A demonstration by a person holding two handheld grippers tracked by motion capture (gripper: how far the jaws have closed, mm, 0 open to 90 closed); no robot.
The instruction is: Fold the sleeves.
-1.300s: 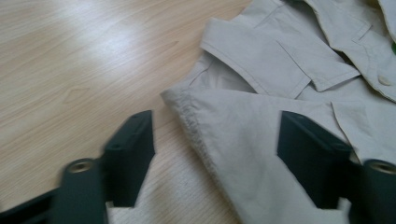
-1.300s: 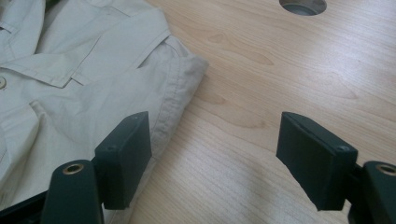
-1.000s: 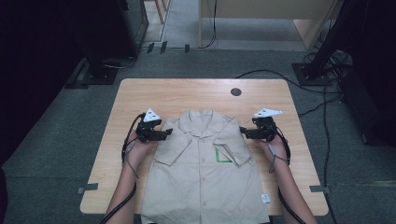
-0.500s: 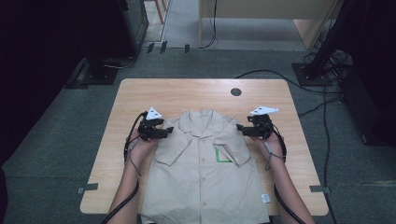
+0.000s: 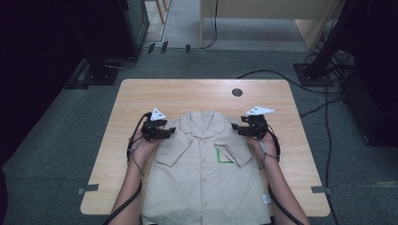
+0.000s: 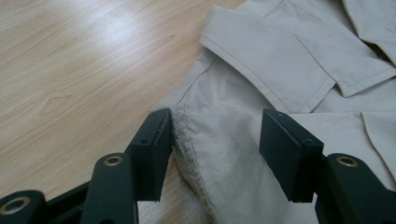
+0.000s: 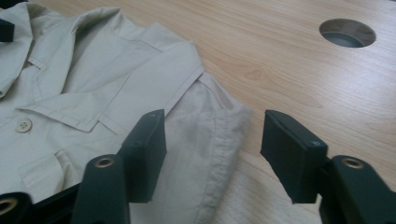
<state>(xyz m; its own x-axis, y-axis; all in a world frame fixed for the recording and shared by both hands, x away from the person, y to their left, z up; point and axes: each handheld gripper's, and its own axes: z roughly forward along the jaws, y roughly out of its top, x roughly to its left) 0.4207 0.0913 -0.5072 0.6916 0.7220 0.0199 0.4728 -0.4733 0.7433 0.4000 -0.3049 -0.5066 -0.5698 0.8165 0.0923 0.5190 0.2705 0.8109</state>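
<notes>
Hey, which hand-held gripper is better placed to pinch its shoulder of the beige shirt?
Left, narrowly. The left hand-held gripper already has the shirt's shoulder seam fold between its closing jaws; the right hand-held gripper straddles the sleeve's edge, with bare table by its outer jaw.

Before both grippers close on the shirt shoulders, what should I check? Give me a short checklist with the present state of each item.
1. Shoulder fold of the shirt lies between the left gripper jaws, which have just been closing: ok.
2. Shoulder fold between the right gripper jaws, also just closing: ok.
3. Pads already pressing the cloth: not ok, gaps remain.
4. Shirt lies flat and buttoned on the table: ok.
5. Jaws will catch all cloth layers: cannot tell.
</notes>
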